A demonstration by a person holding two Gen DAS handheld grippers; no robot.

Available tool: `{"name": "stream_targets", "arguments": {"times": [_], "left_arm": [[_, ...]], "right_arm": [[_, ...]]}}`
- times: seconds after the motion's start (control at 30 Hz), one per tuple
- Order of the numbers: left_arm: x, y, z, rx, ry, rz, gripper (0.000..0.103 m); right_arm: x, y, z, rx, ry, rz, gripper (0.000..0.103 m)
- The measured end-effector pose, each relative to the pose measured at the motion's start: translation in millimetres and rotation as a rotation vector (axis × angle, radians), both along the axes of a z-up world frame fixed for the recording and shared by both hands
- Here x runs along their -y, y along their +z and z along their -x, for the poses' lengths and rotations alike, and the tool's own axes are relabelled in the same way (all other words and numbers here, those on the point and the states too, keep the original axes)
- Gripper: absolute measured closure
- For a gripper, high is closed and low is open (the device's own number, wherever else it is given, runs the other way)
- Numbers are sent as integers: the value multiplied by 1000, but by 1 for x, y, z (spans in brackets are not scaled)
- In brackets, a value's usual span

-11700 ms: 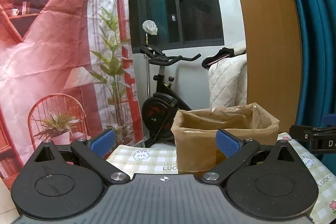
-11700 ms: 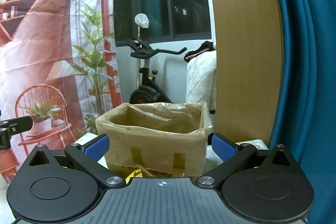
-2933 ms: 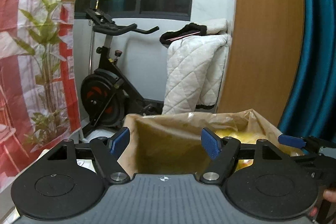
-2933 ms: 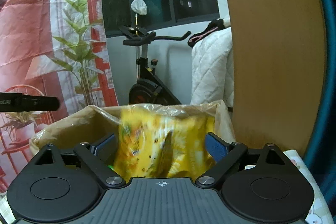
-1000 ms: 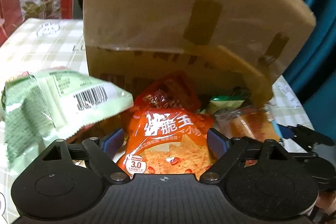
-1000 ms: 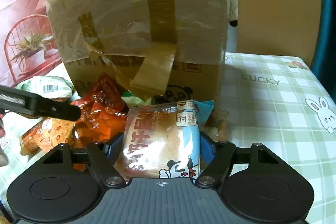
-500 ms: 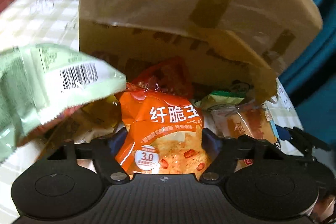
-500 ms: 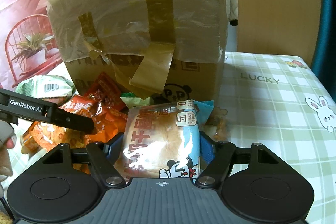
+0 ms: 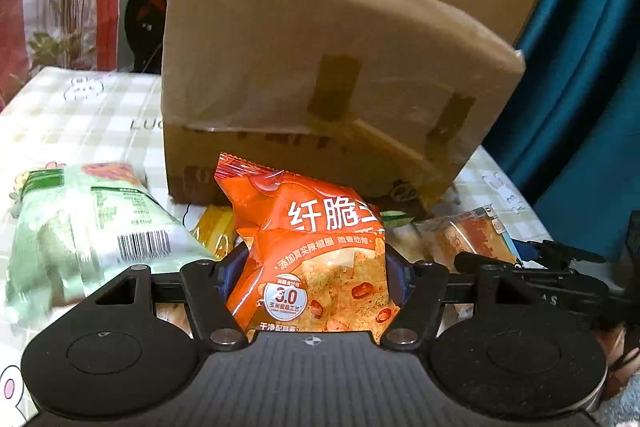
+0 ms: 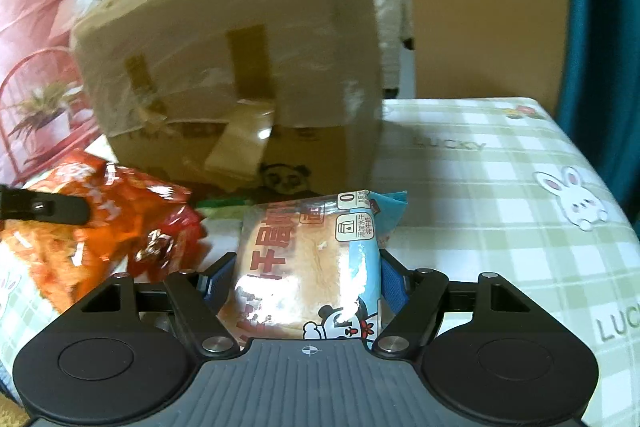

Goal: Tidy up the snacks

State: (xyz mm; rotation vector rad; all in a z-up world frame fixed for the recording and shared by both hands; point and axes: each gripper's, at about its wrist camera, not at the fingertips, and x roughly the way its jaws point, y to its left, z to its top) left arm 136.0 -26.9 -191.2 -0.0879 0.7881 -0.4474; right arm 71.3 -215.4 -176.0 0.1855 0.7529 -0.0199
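Observation:
My left gripper (image 9: 314, 269) is shut on an orange chip bag (image 9: 316, 247) and holds it raised in front of the taped cardboard box (image 9: 320, 75). My right gripper (image 10: 306, 281) is shut on a blue-and-clear bread packet (image 10: 308, 267), lifted off the table. The orange bag (image 10: 120, 211) and a left finger (image 10: 44, 209) show at the left of the right wrist view. The bread packet (image 9: 468, 239) and the right gripper's fingers (image 9: 560, 255) show at the right of the left wrist view. The box (image 10: 240, 75) stands just behind both.
A pale green snack bag (image 9: 88, 235) and a yellow packet (image 9: 214, 231) lie on the checked tablecloth (image 10: 500, 187) left of the box. A teal curtain (image 9: 592, 67) hangs at the right, a wooden panel behind.
Both grippers have lifted with their packets and pulled back a little from the pile. The green bag now lies lower at the left.

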Motion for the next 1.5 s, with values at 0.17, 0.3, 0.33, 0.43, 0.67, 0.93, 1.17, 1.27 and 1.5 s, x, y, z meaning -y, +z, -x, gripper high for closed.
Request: {"name": "stream_targets", "arguments": {"times": [0.17, 0.3, 0.33, 0.43, 0.67, 0.93, 1.17, 1.27, 1.5], "left_arm": [[-3, 20, 15, 109, 17, -39, 34], [-22, 39, 26, 183, 72, -43, 34], [-25, 44, 28, 199, 89, -45, 34], [-37, 54, 35, 250, 141, -37, 34], [-49, 93, 35, 389, 242, -36, 34], [-28, 136, 3, 542, 200, -30, 34], [7, 141, -64, 514, 132, 2, 34], [18, 134, -87, 472, 117, 3, 34], [20, 111, -116, 378, 98, -5, 33]], "right_arm": [[19, 14, 4, 37, -81, -6, 34], [36, 33, 5, 93, -134, 24, 34], [39, 39, 5, 111, -146, 36, 34], [50, 55, 4, 162, -179, 70, 34], [70, 96, -7, 298, -211, 99, 34], [51, 145, -46, 437, -98, 79, 34], [14, 158, -101, 435, 17, 75, 34], [-1, 153, -119, 412, 33, 85, 34], [-14, 133, -148, 328, 16, 97, 33]]}}
